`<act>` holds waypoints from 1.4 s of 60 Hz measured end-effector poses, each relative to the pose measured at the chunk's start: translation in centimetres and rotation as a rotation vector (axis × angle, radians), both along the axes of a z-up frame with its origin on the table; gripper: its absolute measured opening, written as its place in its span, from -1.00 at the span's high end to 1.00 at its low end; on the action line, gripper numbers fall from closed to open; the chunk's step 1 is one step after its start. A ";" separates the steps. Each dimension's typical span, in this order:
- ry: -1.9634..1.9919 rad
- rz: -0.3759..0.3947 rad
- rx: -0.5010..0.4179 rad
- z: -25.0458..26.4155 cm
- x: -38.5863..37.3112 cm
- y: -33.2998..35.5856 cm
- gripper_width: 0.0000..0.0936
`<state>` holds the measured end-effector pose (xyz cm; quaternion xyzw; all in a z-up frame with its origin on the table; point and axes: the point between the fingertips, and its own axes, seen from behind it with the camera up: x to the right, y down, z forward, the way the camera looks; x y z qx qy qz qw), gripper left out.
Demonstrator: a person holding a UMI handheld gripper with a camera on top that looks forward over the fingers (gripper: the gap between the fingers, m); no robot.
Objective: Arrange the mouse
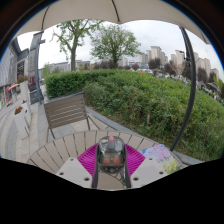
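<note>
The gripper [111, 180] sits low over a slatted wooden table [60, 152], and between its fingers lies the mouse [111, 155], a dark, glossy thing with a pale highlight on its back. The magenta pads [90, 160] flank it on both sides. Whether they press on it or merely stand about it cannot be told from this view, as the fingertips themselves are mostly hidden at the bottom.

The mouse appears to rest at table level near the table's edge, so it looks either just grasped or about to be set down; which of the two is not clear. By that judgement, the arranging is not shown as finished: a final placement and a release are likely left.

Just right of the fingers lies a pale, patterned object [157, 153], too blurred to name. Beyond the table to the left stands a wooden chair [66, 112]. Farther off runs a green hedge [140, 100], then trees [112, 42] and distant buildings [170, 58] under an umbrella canopy [110, 12].
</note>
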<state>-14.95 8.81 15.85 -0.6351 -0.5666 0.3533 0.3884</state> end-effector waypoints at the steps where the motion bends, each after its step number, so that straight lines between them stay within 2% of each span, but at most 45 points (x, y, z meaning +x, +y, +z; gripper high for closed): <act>1: -0.004 -0.010 0.002 -0.4 -0.4 1.3 0.20; 10: -0.088 -0.069 0.065 -8.5 -1.9 12.0 0.20; 15: -0.127 -0.096 0.050 -13.3 -1.7 15.6 0.15; 22: -0.185 -0.091 0.026 -17.6 -0.7 17.3 0.08; 27: -0.184 -0.079 -0.001 -17.7 -0.7 17.3 -0.08; 29: -0.211 -0.087 -0.012 -17.6 -0.3 17.5 -0.35; 31: -0.218 -0.093 -0.020 -16.9 0.2 17.5 -0.82; 34: -0.210 -0.104 -0.019 -15.0 0.8 17.6 -0.75; 41: -0.219 -0.100 -0.009 -8.4 5.1 16.0 -0.82; 49: -0.218 -0.105 -0.025 0.3 12.9 13.0 -0.82; 56: -0.252 -0.093 -0.005 5.0 21.6 9.6 -0.81; 69: -0.343 -0.100 -0.012 7.0 33.5 5.1 -0.81; 84: -0.326 -0.090 -0.014 8.2 36.2 2.5 -0.80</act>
